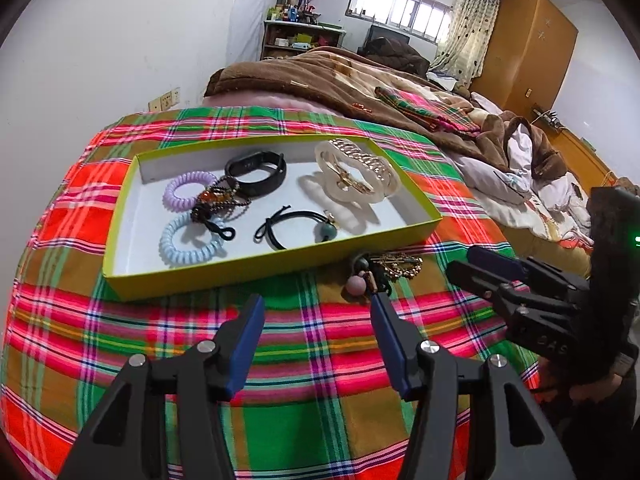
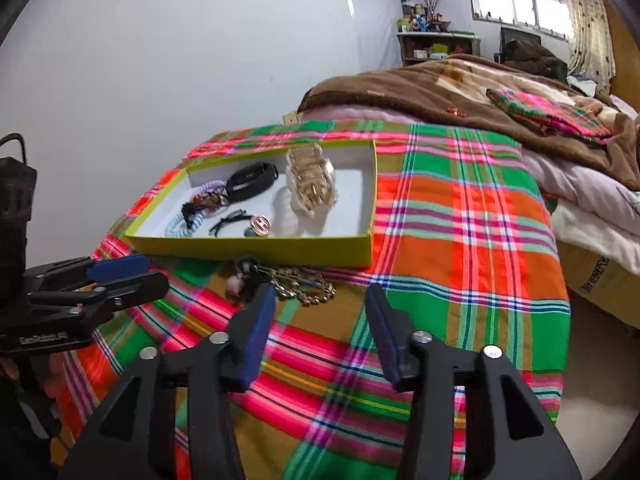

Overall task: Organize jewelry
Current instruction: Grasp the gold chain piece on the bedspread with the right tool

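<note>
Judging from the layout, most of the sort is done: the yellow-green box [image 1: 276,272] on the plaid cloth [image 1: 320,400] already holds a lilac coil tie [image 1: 188,188], a pale blue coil tie [image 1: 188,242], a dark bead string [image 1: 220,200], a black band [image 1: 258,170], a black elastic with a green bead [image 1: 296,226] and a big clear claw clip with gold chain [image 1: 356,172]. Left over is one tangled pile [image 1: 384,274] outside the box, touching or just beside its near wall, lower centre of the left wrist frame: gold chain, pink bead, dark cords. In the right wrist frame the same pile [image 2: 288,280] sits centre, just beyond the left fingertip. Cannot tell how many pieces are in it. Left gripper [image 1: 316,314]: jaws spread wide, nothing between them, hanging above the cloth short of the box, pile just off the right fingertip. Right gripper [image 2: 320,300]: jaws also spread wide, empty, aimed past the pile's right side; the left finger [image 2: 256,328] overlaps the pile's edge in frame, contact not clear. Likely remaining work: lift that pile into the free floor at the right end of the box.
</note>
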### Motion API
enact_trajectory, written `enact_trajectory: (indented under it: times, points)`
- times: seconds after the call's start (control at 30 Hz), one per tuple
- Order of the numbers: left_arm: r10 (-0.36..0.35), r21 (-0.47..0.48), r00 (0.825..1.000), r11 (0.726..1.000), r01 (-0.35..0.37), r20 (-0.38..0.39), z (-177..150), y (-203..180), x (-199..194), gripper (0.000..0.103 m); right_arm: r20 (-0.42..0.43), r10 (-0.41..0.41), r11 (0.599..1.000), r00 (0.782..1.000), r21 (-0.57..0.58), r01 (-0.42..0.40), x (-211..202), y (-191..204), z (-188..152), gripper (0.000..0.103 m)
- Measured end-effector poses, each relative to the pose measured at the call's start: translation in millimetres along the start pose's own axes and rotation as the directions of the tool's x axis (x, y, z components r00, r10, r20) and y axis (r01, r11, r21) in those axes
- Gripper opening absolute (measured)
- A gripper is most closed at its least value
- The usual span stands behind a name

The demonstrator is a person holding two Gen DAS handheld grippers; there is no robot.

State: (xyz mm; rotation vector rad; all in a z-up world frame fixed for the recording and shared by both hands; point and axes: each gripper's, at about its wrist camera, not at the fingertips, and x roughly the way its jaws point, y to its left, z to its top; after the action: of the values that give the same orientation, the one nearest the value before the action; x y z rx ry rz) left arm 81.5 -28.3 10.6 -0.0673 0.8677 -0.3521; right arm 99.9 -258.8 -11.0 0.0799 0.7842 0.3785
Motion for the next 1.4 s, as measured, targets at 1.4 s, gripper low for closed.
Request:
enact_trajectory:
  times: [1.4]
  points:
    - [-0.017,-0.05,0.999,0.999,0.015,-0.051,-8.2,5.2,14.0,0.061,-0.14,0.071,0.96,0.988,-0.26,-0.106,37.4,16.9,10.9,0.049]
